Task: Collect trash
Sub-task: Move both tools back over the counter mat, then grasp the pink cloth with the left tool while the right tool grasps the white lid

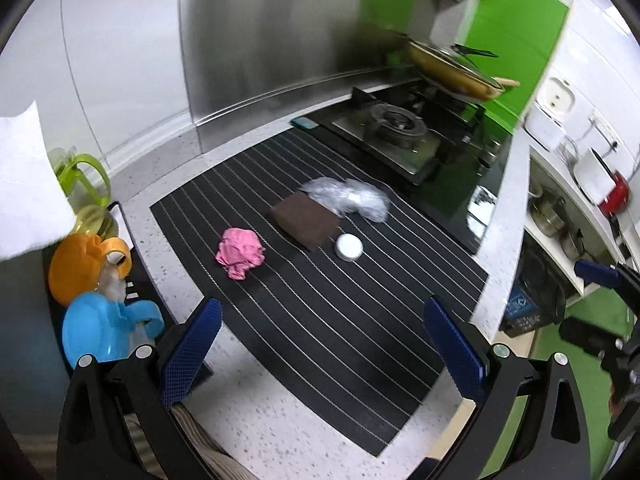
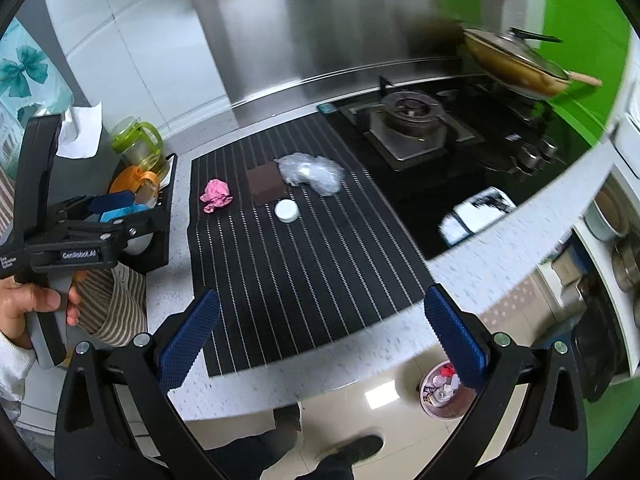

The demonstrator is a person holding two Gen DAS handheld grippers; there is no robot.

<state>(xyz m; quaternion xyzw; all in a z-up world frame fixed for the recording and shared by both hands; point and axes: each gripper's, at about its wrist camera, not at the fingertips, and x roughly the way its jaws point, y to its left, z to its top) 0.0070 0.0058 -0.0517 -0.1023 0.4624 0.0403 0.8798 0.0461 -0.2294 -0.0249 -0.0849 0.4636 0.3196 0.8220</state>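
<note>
Hovering wide-jawed, empty: left gripper [image 1: 322, 344], right gripper [image 2: 320, 336]. Risk: crumpled clear plastic wrap [image 1: 348, 198] touches brown rectangular sponge [image 1: 306, 218]; a careless pinch drags both.

Pan [image 1: 456, 70] motion-blurred; floor bin [image 2: 444, 390] half hidden behind right tool finger.
</note>
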